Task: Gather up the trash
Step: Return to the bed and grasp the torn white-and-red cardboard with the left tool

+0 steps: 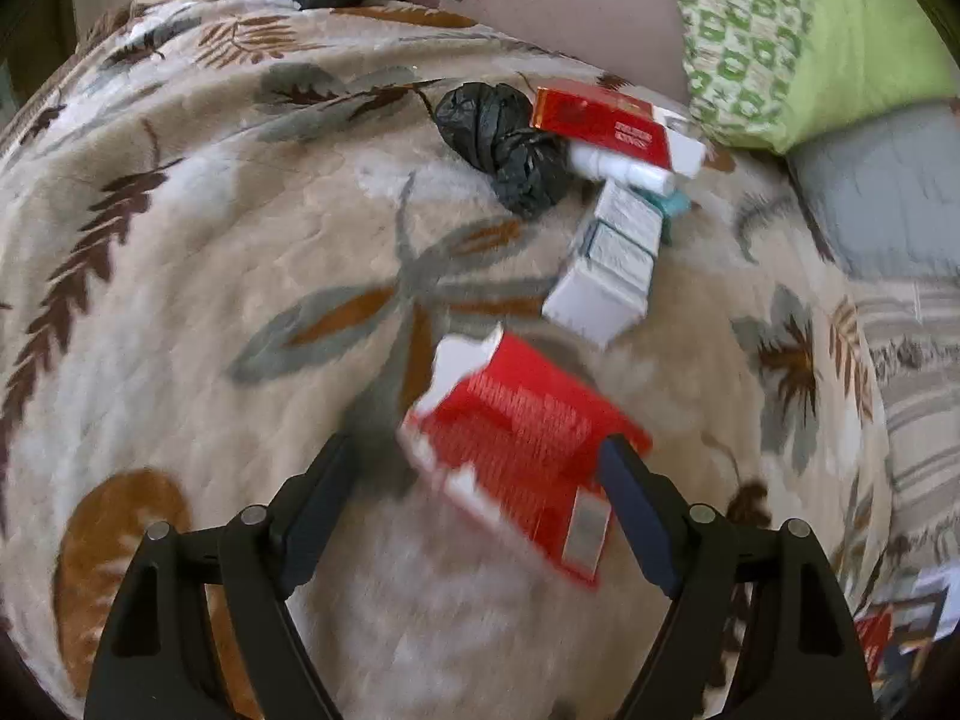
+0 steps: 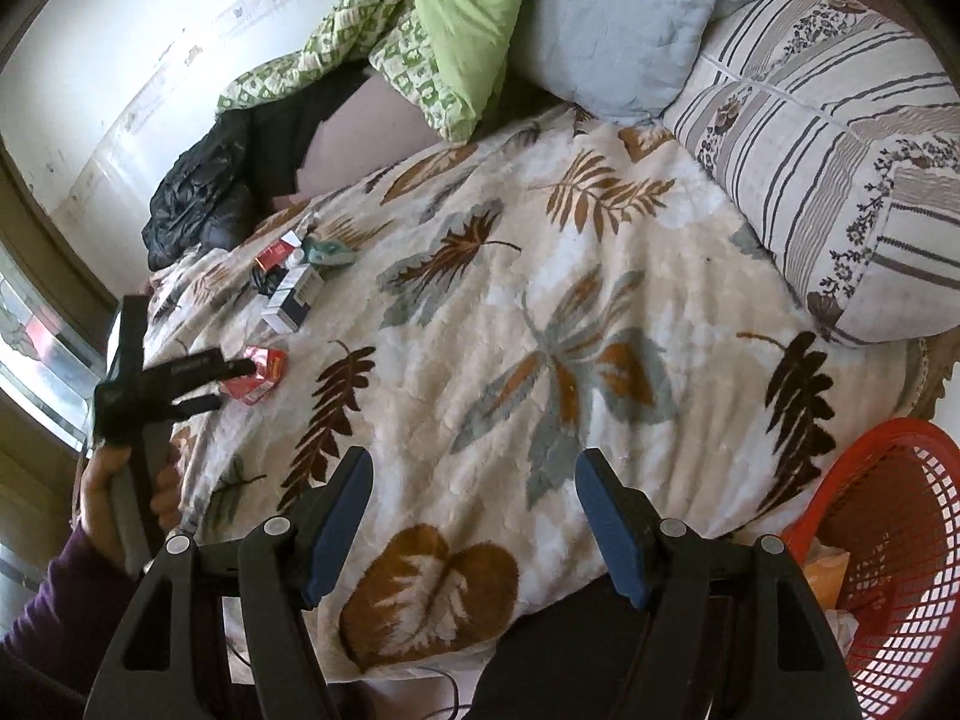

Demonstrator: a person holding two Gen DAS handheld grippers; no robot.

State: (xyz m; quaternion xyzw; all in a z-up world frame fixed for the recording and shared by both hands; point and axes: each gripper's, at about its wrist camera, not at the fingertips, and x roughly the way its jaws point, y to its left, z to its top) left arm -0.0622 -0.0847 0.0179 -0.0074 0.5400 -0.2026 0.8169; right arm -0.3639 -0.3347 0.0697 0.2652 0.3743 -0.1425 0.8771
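A torn-open red carton (image 1: 522,450) lies on the leaf-patterned blanket (image 1: 240,240). My left gripper (image 1: 477,450) straddles it with its jaws wide. The right finger (image 1: 624,480) is at the carton's corner, while the left finger (image 1: 324,480) stands apart from it, so the carton is not gripped. Beyond it lie a crumpled black bag (image 1: 498,138), another red carton (image 1: 600,120) and white boxes (image 1: 606,270). In the right wrist view the left gripper (image 2: 225,384) sits at the same red carton (image 2: 264,375). My right gripper (image 2: 474,462) hangs open over the blanket's near edge, holding nothing.
A red mesh basket (image 2: 888,540) with some paper in it stands off the bed at the lower right. A striped pillow (image 2: 810,138), a grey pillow (image 2: 612,30) and a green quilt (image 2: 456,18) line the far side. A black garment (image 2: 192,198) lies by the wall.
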